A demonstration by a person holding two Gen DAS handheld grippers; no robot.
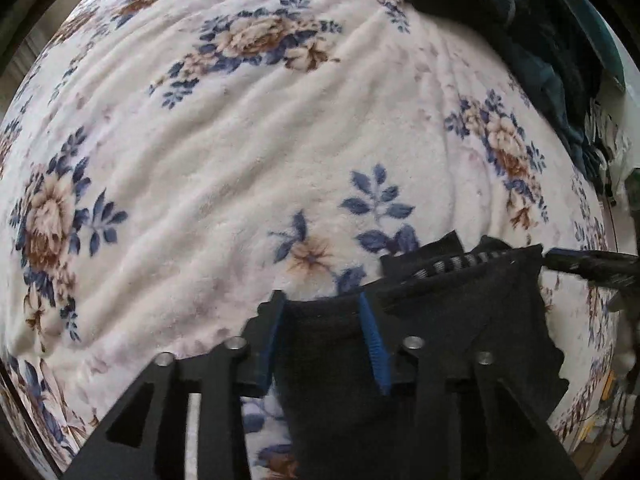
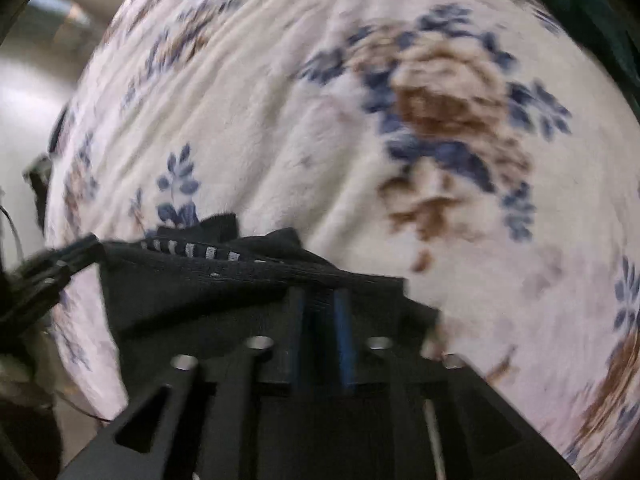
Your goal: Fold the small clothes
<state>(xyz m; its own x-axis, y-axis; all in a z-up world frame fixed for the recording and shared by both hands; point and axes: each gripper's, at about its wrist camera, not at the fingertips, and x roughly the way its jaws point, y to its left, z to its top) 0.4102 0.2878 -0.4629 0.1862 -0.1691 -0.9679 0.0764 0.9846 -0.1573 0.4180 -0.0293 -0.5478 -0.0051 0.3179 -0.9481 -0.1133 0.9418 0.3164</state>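
Observation:
A small black garment (image 1: 460, 312) with a grey-striped waistband hangs stretched between both grippers above a floral blanket (image 1: 240, 160). My left gripper (image 1: 322, 312) has its blue-padded fingers closed on one end of the black cloth. My right gripper (image 2: 320, 308) is shut on the other end of the garment (image 2: 192, 292). The right gripper also shows at the right edge of the left wrist view (image 1: 592, 268), and the left gripper shows at the left edge of the right wrist view (image 2: 52, 272). The right wrist view is motion-blurred.
The cream blanket (image 2: 360, 160) with blue and brown flowers covers the bed. A dark teal cloth heap (image 1: 540, 40) lies at the far right corner. The bed's edge and floor (image 2: 24, 92) show at left in the right wrist view.

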